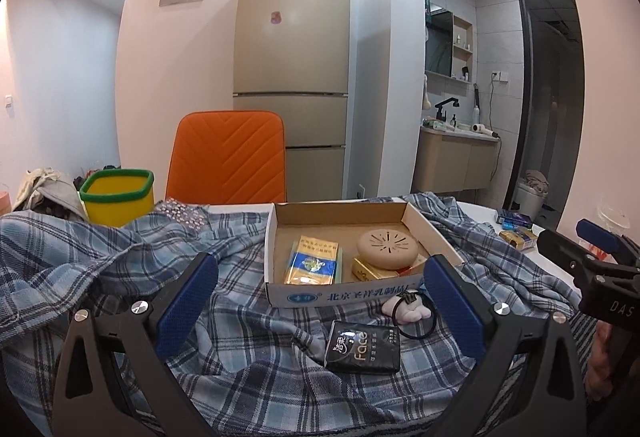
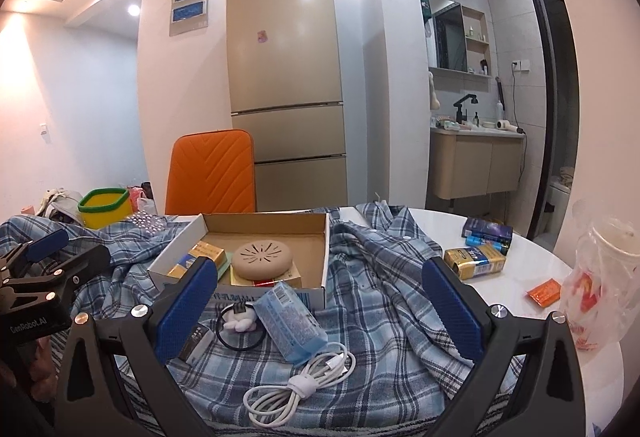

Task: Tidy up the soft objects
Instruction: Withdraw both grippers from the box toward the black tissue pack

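A blue plaid shirt (image 1: 120, 269) lies rumpled over the table; it also shows in the right wrist view (image 2: 380, 277). On it stands an open cardboard box (image 1: 340, 295) (image 2: 320, 237) holding packets and a beige round disc (image 1: 387, 249) (image 2: 262, 257). In front of the box lie a black tissue pack (image 1: 364, 347), a hair tie with a white plush charm (image 1: 408, 309) (image 2: 239, 323), a blue tissue pack (image 2: 290, 321) and a coiled white cable (image 2: 300, 383). My left gripper (image 1: 318, 305) is open above the shirt. My right gripper (image 2: 318, 311) is open above the blue tissue pack.
An orange chair (image 1: 228, 161) stands behind the table. A yellow bin with a green rim (image 1: 118, 199) sits at the left. On the bare white table (image 2: 520, 277) at the right lie small packets (image 2: 474, 257) and a plastic bag with a cup (image 2: 600, 269).
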{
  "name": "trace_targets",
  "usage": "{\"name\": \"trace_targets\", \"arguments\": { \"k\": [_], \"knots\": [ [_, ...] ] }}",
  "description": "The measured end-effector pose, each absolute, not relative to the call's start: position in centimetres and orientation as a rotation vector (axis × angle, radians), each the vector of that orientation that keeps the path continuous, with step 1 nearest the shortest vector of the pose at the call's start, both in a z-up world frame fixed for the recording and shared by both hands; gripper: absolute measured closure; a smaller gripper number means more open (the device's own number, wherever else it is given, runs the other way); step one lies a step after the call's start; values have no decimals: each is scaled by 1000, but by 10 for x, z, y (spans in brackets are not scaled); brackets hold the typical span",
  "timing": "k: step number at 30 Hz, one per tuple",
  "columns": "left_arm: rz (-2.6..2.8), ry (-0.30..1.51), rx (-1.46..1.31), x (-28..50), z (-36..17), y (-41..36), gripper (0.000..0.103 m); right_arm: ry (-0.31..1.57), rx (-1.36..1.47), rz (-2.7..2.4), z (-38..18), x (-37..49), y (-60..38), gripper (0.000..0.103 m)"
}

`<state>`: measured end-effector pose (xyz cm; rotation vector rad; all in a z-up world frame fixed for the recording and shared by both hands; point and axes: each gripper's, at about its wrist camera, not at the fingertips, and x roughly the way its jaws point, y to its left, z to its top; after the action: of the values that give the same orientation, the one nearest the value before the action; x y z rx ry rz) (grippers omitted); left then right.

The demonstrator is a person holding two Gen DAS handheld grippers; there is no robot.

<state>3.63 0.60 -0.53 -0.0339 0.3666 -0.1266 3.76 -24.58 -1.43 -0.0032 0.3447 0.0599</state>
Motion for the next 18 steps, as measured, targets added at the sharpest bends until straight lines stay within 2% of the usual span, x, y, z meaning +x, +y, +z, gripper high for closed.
{"name": "trace_targets", "arguments": {
  "k": [11,18],
  "knots": [
    [-183,445,2,46,-11,-2,1,383,-16,62,-18,42,-244,0],
    [-280,615,51,72,-23,-14,1,645,166,126,-20,67,-252,11]
  ]
}}
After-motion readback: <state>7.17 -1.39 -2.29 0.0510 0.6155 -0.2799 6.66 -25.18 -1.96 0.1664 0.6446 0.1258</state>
